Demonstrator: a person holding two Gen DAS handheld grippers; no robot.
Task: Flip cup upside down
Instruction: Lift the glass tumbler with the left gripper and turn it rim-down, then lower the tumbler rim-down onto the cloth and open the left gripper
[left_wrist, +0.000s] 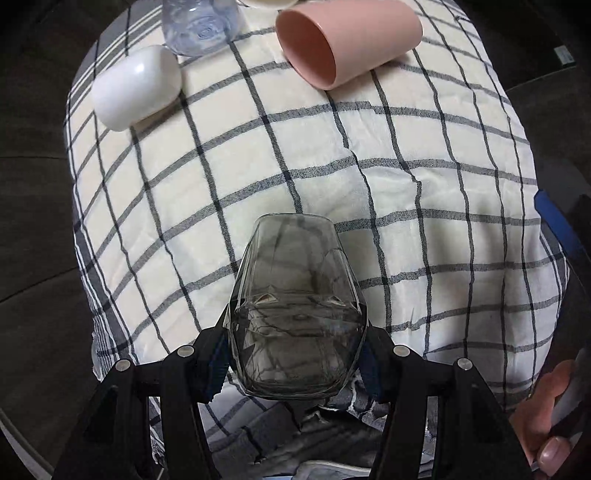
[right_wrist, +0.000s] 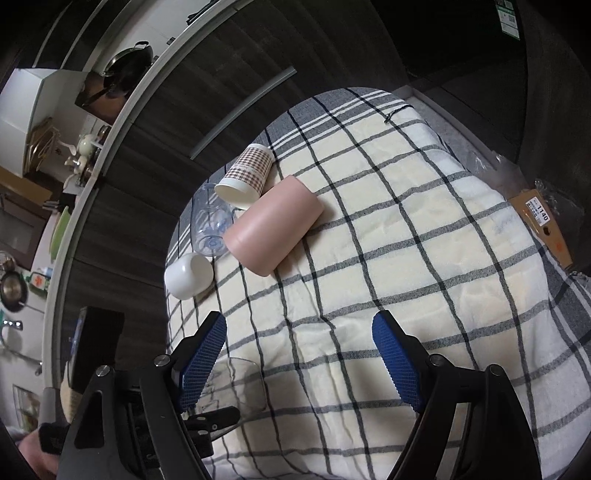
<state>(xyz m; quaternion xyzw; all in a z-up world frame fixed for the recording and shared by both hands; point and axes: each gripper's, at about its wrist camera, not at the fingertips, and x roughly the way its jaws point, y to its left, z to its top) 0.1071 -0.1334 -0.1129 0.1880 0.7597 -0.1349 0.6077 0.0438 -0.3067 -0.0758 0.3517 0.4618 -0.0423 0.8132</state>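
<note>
My left gripper (left_wrist: 295, 356) is shut on a smoky clear glass cup (left_wrist: 295, 314), its blue pads pressing both sides near the wide end, the cup lying along the fingers above the checked cloth (left_wrist: 406, 192). The same cup shows faintly in the right wrist view (right_wrist: 240, 387), low left, held by the left gripper's black fingers (right_wrist: 218, 415). My right gripper (right_wrist: 299, 363) is open and empty above the cloth (right_wrist: 406, 258).
A pink cup (left_wrist: 343, 40) (right_wrist: 271, 225), a white cup (left_wrist: 136, 88) (right_wrist: 188, 275), a clear plastic cup (left_wrist: 201, 26) (right_wrist: 212, 225) and a brown-checked paper cup (right_wrist: 245, 175) lie on their sides at the far end. A cardboard box (right_wrist: 543, 221) sits at the right edge.
</note>
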